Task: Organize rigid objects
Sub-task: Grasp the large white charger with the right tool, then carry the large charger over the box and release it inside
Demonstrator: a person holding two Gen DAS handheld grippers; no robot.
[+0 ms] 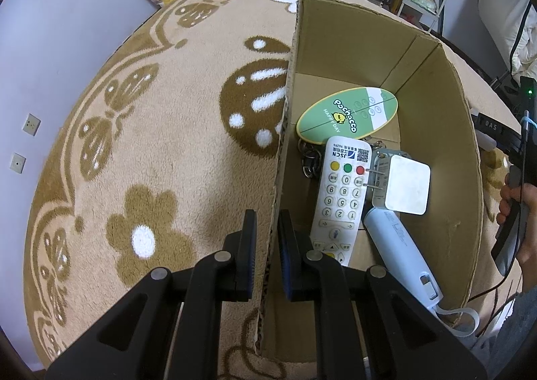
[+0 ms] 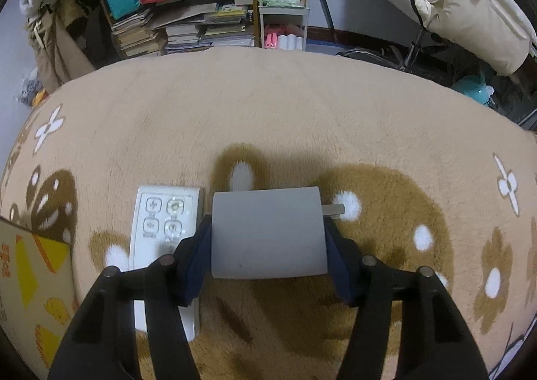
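Right tongs (image 2: 268, 245) clamp grey adapter (image 2: 268, 232) — carpet below.

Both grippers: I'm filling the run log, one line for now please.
left gripper: shut on box wall | right gripper: shut on grey adapter

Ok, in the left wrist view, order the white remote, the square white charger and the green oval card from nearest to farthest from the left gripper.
1. White remote: inside the cardboard box, just right of the left gripper, which is clamped on the box wall.
2. Square white charger: right of the remote, overlapping its edge.
3. Green oval card: deepest in the box, beyond the remote's far end.
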